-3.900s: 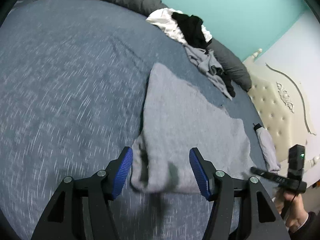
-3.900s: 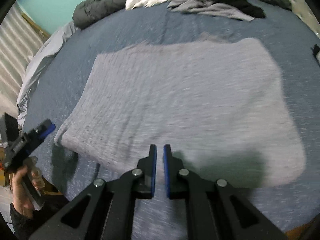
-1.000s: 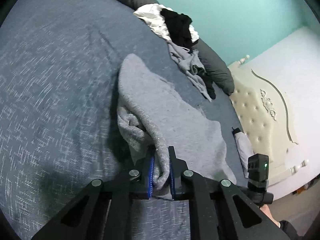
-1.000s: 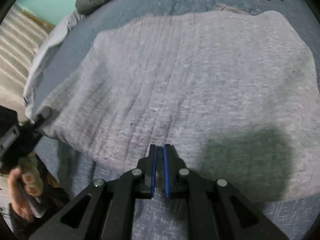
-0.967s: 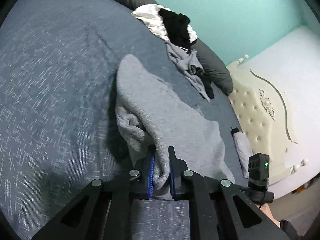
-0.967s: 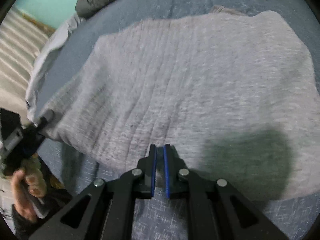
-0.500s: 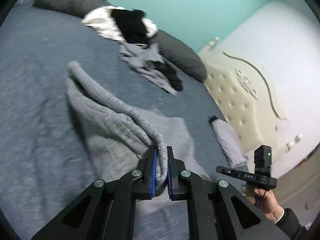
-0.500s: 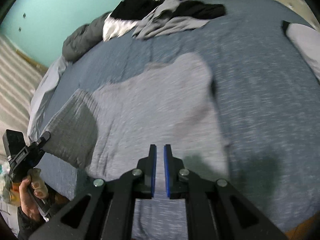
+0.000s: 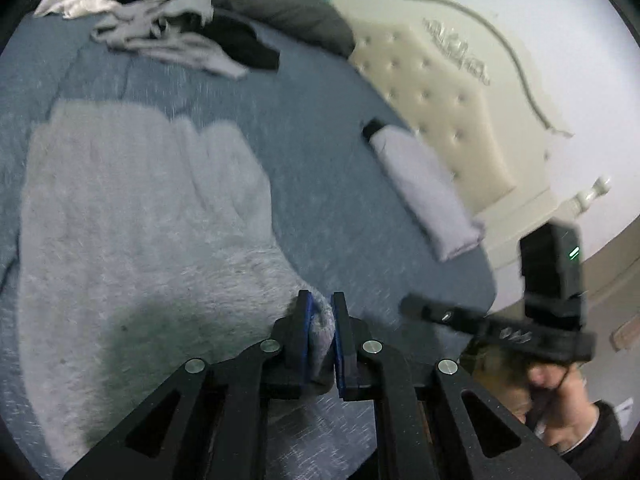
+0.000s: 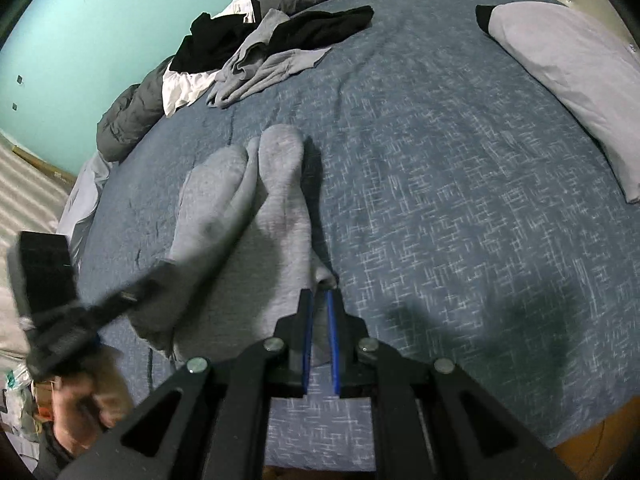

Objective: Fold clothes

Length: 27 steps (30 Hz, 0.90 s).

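Between both grippers' fingers: left gripper and right gripper each pinch the grey sweater's edge; thin bites, knit may slip free mid-fold.

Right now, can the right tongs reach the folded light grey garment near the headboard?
Probably not yet: the right tongs are shut on the grey sweater, and the folded garment lies apart across bare blue bedspread.

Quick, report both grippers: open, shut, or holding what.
Left gripper: shut on an edge of the grey knit garment.
Right gripper: shut on a corner of the same grey knit garment.
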### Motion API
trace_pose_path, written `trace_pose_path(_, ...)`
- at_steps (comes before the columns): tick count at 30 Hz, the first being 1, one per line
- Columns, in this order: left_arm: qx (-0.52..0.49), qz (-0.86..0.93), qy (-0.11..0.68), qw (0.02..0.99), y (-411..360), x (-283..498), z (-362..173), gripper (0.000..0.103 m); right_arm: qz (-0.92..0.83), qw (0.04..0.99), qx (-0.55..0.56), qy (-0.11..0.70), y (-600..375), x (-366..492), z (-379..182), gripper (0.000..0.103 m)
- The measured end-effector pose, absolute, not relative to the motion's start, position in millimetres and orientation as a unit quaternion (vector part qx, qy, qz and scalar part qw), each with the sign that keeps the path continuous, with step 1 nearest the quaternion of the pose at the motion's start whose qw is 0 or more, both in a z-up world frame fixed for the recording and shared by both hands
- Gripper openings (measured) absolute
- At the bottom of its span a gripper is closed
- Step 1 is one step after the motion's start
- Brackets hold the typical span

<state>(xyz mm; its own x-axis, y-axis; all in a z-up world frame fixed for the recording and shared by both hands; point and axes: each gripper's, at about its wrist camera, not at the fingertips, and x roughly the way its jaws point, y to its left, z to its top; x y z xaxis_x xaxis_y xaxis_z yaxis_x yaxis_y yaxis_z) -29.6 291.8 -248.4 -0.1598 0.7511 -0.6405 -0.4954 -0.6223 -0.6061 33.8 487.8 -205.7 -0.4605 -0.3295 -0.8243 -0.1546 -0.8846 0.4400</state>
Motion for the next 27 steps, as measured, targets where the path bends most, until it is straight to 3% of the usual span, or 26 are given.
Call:
trace_pose_path(4, -0.491, 0.755, -0.138, 0.411, 272, -29, -239, 0.018, -0.817, 0.072, 0.523, -0.234, 478, 24, -210, 0.007)
trace_pose_path(6, -0.483, 0.766, -0.137, 0.401, 257, -30, -231, 0.043, -0.816, 0.081, 0.522, -0.236, 470, 18, -210, 0.011)
trace_pose_path(8, -0.477, 0.776, -0.152, 0.383, 235, -35, -221, 0.049, -0.813, 0.092, 0.521, -0.246, 461, 10, -211, 0.022)
trace_pose_path(10, -0.473, 0.783, -0.156, 0.372, 217, -38, -217, 0.049, -0.804, 0.105, 0.524, -0.261, 450, 1, -214, 0.039)
trace_pose_path(12, -0.478, 0.795, -0.138, 0.347, 205, -42, -220, 0.050, -0.793, 0.116, 0.530, -0.276, 440, -9, -219, 0.039)
trace_pose_path(14, -0.481, 0.807, -0.121, 0.321, 193, -47, -223, 0.050, -0.782, 0.119, 0.544, -0.279, 430, -19, -226, 0.047)
trace_pose_path(15, -0.483, 0.812, -0.112, 0.308, 186, -49, -225, 0.050, -0.777, 0.120, 0.551, -0.280, 424, -24, -230, 0.055)
trace_pose_path(27, -0.514, 0.806, -0.099, 0.277, 159, -47, -268, 0.051, -0.763, 0.126, 0.583, -0.251, 396, -37, -250, 0.057)
